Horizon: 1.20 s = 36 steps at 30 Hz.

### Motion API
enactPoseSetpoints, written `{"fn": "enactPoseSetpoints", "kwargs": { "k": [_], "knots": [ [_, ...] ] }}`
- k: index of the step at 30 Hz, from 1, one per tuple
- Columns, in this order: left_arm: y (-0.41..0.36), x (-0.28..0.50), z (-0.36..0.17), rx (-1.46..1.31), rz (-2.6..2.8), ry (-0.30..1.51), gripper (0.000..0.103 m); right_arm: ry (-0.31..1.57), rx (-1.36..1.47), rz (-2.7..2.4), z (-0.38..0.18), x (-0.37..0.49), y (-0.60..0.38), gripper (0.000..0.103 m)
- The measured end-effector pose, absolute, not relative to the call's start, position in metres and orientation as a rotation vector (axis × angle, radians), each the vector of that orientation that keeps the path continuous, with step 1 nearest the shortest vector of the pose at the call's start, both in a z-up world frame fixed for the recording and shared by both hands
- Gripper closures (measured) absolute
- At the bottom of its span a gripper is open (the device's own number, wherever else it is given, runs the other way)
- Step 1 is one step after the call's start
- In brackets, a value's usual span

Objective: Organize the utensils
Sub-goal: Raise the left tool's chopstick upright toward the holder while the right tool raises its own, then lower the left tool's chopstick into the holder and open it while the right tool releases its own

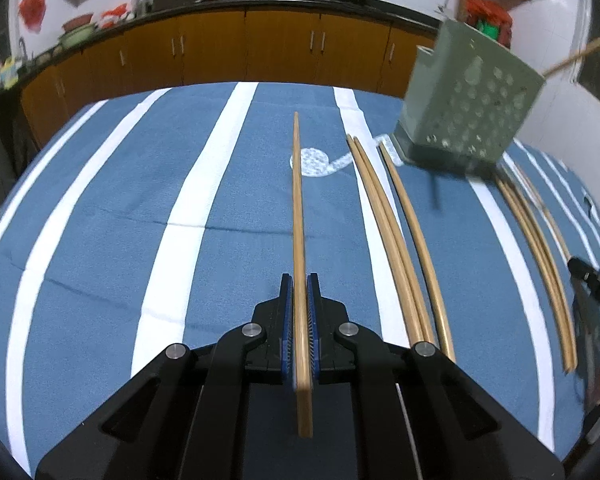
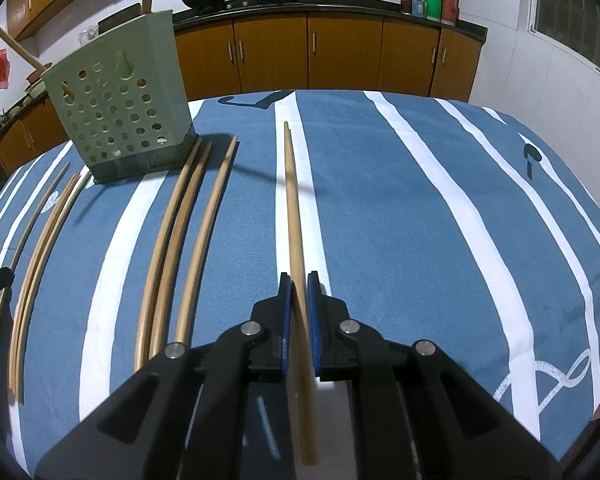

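Above the striped table (image 1: 100, 240), my left hand-held gripper (image 1: 299, 284) clamps one chopstick (image 1: 298, 200); my right hand-held gripper (image 2: 298, 282) clamps what looks like a pair (image 2: 290, 200). Carry each tip-first to the green holder (image 2: 120, 112), clearing loose chopsticks (image 2: 204, 216); open room lies far right

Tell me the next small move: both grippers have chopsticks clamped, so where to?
Probably lift the right gripper and carry its chopstick to the green perforated holder. Both jaws are already shut on chopsticks, and the holder stands upright with others already inside.
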<state>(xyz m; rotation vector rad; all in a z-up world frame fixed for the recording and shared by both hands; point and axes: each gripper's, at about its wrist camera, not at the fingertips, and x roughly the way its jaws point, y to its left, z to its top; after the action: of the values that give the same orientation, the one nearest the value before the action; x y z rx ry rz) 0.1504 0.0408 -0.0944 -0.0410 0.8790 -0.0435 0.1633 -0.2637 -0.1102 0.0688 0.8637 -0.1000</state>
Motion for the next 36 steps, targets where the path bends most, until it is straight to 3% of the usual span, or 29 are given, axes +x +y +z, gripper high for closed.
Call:
{"fn": "enactPoseSetpoints", "kwargs": {
  "k": [11, 23, 36],
  "knots": [
    [0.044, 0.145, -0.088, -0.045, -0.056, 0.875, 0.095, 0.834, 0.086, -0.082, -0.093, 0.156, -0.270, 0.095],
    [0.049, 0.135, 0.008, -0.109, -0.084, 0.596, 0.096, 0.576, 0.096, -0.055, -0.007, 0.138, -0.275, 0.095],
    [0.048, 0.138, 0.041, -0.108, -0.112, 0.517, 0.096, 0.505, 0.130, -0.075, 0.017, 0.140, -0.282, 0.095]
  ]
}}
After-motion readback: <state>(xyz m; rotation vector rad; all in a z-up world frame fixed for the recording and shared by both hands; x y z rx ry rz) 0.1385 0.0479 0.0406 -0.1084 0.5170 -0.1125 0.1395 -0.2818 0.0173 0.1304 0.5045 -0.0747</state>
